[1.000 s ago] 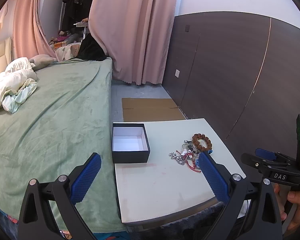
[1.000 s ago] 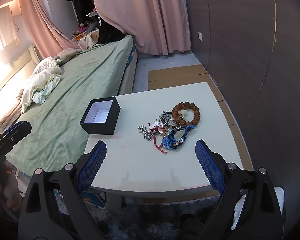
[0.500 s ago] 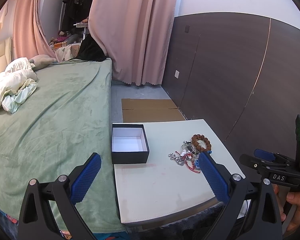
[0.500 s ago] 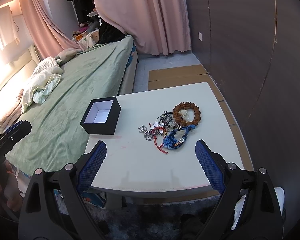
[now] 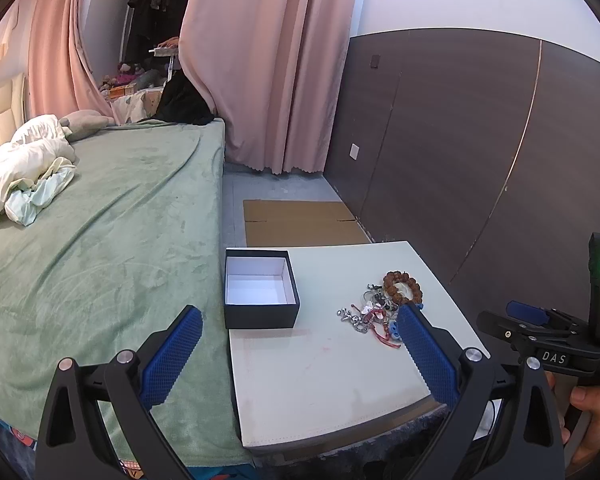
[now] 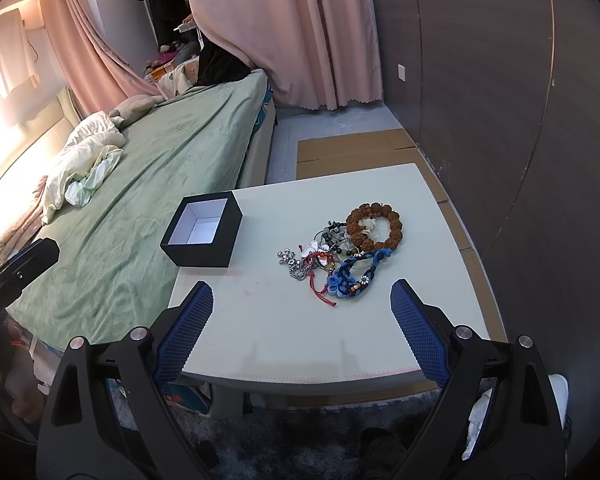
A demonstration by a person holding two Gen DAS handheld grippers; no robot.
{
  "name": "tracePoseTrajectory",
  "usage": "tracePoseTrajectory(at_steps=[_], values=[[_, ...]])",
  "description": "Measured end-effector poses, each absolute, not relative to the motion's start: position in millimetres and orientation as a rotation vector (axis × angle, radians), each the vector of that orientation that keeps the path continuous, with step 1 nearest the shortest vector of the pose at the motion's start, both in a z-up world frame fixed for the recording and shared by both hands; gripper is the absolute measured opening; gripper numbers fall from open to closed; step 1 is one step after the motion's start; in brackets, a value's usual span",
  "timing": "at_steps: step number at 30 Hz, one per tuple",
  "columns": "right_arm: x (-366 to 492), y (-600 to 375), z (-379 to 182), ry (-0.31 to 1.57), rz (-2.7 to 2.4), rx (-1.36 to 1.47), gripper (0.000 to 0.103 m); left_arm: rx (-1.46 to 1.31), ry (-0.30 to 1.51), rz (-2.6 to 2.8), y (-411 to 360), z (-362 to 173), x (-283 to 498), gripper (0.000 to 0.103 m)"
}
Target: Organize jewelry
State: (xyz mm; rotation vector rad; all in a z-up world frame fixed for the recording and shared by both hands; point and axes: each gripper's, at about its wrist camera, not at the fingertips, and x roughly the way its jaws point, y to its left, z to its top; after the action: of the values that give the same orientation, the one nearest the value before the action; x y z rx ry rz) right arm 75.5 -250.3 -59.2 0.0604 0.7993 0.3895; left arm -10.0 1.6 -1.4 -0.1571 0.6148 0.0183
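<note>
A pile of jewelry point(image 6: 336, 252) lies on a small white table point(image 6: 300, 332): a brown bead bracelet point(image 6: 375, 221), a blue knotted cord bracelet point(image 6: 352, 276), a red cord and silver pieces. It also shows in the left wrist view point(image 5: 374, 312). An open black box point(image 6: 202, 236) with a white inside stands at the table's left edge, empty; it also shows in the left wrist view point(image 5: 260, 292). My right gripper point(image 6: 302, 304) is open, above the table's near edge. My left gripper point(image 5: 298, 330) is open, held back over the table's near left part.
A bed with a green blanket point(image 5: 100, 240) runs along the table's left side. A dark panelled wall point(image 5: 480, 160) stands on the right. Flat cardboard point(image 5: 300, 222) lies on the floor beyond the table. Pink curtains point(image 5: 272, 60) hang at the back.
The left gripper has drawn back and risen slightly, so the table sits a little lower in its view. The right gripper has barely moved. Both stay open.
</note>
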Motion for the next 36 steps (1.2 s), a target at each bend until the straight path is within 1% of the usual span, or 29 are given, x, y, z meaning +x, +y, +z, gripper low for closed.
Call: tracePoseTrajectory(at_steps=[9, 20, 23, 25, 26, 27, 29, 31, 33, 34, 36], values=[[76.0, -251.0, -61.6, 0.798, 0.381, 0.056, 0.090, -0.156, 0.604, 0.015, 0.8, -5.3, -12.1, 0.095], [84.2, -266.5, -71.7, 0.815, 0.358, 0.111, 0.090, -0.142, 0.594, -0.038, -3.9, -25.1, 1.7, 0.095], [91.6, -271.2, -78.1, 0.833, 0.351, 0.133, 0.084, -0.135, 0.617, -0.060, -6.9, -36.9, 12.2, 0.094], [96.5, -273.3, -82.4, 0.859, 0.348, 0.155, 0.074, -0.143, 0.624, -0.082, -7.7, -42.4, 17.9, 0.094], [100.9, -276.5, -85.8, 0.876, 0.354, 0.179, 0.072, -0.144, 0.622, -0.092, -8.6, -44.2, 20.5, 0.093], [101.8, -276.9, -85.7, 0.883, 0.360, 0.197, 0.069, -0.141, 0.623, -0.100, -10.1, -46.6, 23.9, 0.091], [107.6, -280.8, -88.5, 0.889, 0.372, 0.238, 0.067, -0.145, 0.641, -0.121, -12.2, -52.5, 32.1, 0.086], [114.8, -283.8, -93.4, 0.903, 0.363, 0.265, 0.061, -0.157, 0.657, -0.149, -13.4, -58.5, 38.6, 0.083], [122.0, -285.7, -99.2, 0.924, 0.368, 0.300, 0.058, -0.164, 0.676, -0.172, -15.6, -64.6, 47.3, 0.077], [126.9, -286.8, -103.3, 0.939, 0.369, 0.322, 0.055, -0.165, 0.683, -0.183, -16.9, -67.2, 51.1, 0.076], [135.3, -289.7, -109.6, 0.960, 0.368, 0.354, 0.054, -0.165, 0.693, -0.199, -20.0, -71.6, 59.5, 0.073]])
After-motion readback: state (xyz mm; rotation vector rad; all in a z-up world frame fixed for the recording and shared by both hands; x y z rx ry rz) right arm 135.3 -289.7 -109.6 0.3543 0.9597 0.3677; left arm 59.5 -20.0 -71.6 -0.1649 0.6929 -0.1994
